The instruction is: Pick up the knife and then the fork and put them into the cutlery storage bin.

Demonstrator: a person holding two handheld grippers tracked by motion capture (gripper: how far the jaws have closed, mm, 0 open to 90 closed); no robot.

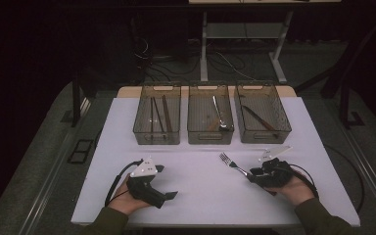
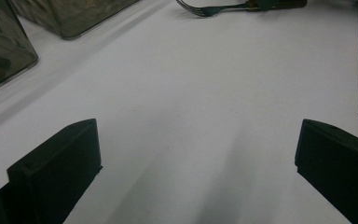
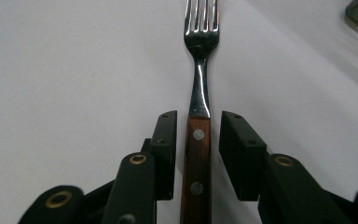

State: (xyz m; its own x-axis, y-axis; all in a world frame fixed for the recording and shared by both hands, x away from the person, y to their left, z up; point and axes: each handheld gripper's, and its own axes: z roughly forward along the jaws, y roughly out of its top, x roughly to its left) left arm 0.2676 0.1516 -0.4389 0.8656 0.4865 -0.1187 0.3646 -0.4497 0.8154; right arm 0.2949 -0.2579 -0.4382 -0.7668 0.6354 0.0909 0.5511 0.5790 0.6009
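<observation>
A fork (image 1: 231, 163) with a wooden handle and steel tines lies flat on the white table (image 1: 200, 196), to the right of its middle. My right gripper (image 1: 252, 173) reaches over the handle end. In the right gripper view the handle (image 3: 197, 154) sits between the two jaws with a thin gap on each side, so the right gripper (image 3: 198, 119) is open around it. My left gripper (image 1: 166, 182) rests at the front left, jaws wide apart. Bare table lies between the jaws of the left gripper (image 2: 196, 135), and the fork (image 2: 223, 6) shows far ahead.
Three translucent bins stand in a row at the back: the left bin (image 1: 142, 128) holds dark sticks, the middle bin (image 1: 210, 137) a spoon, the right bin (image 1: 245, 134) a knife. Dark floor, cables and table legs lie beyond. A cable trails from each gripper.
</observation>
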